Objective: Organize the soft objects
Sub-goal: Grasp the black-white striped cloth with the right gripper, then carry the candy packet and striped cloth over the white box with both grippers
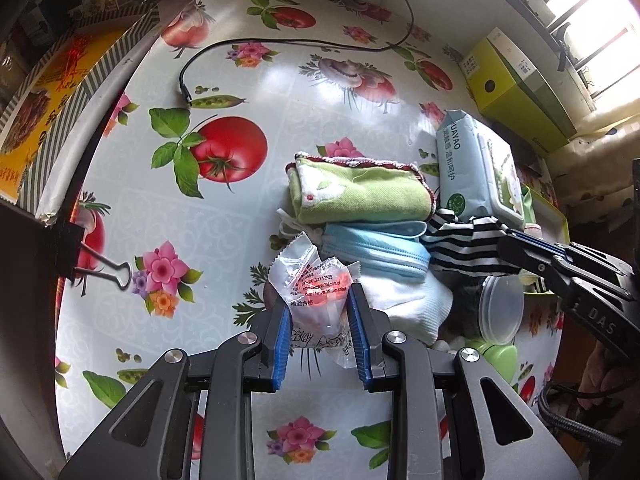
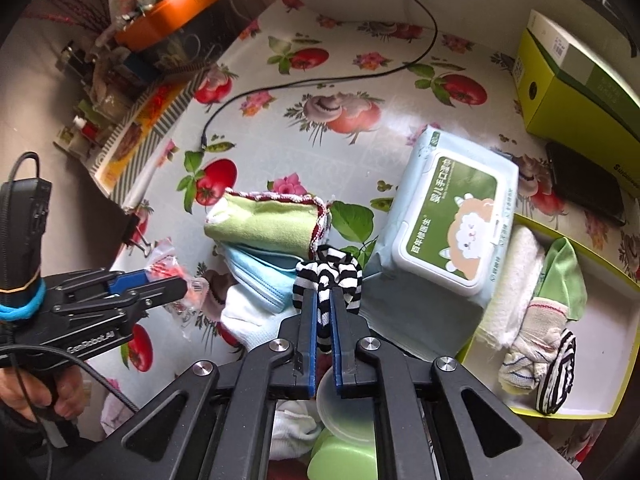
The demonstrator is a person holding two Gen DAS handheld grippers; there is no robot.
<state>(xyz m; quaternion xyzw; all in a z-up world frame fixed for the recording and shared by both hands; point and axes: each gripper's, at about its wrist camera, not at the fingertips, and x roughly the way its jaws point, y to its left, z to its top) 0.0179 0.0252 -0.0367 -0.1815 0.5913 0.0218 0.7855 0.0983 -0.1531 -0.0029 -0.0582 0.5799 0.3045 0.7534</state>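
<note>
We see a table [image 1: 280,92] covered by a glossy cloth printed with tomatoes, flowers and pea pods. A black cable [image 1: 280,42] trails across its far side, its plug end lying left of centre. Near the middle rest a folded green towel [image 1: 360,196], blue face masks [image 1: 380,250] just nearer than it, and white cloth [image 1: 408,304] nearer still. A pack of wet wipes [image 2: 444,224] lies to the right, beside a shallow yellow-green tray [image 2: 612,400]. A green box [image 2: 580,92] sits far right, a binder clip [image 1: 104,268] at the left edge.
</note>
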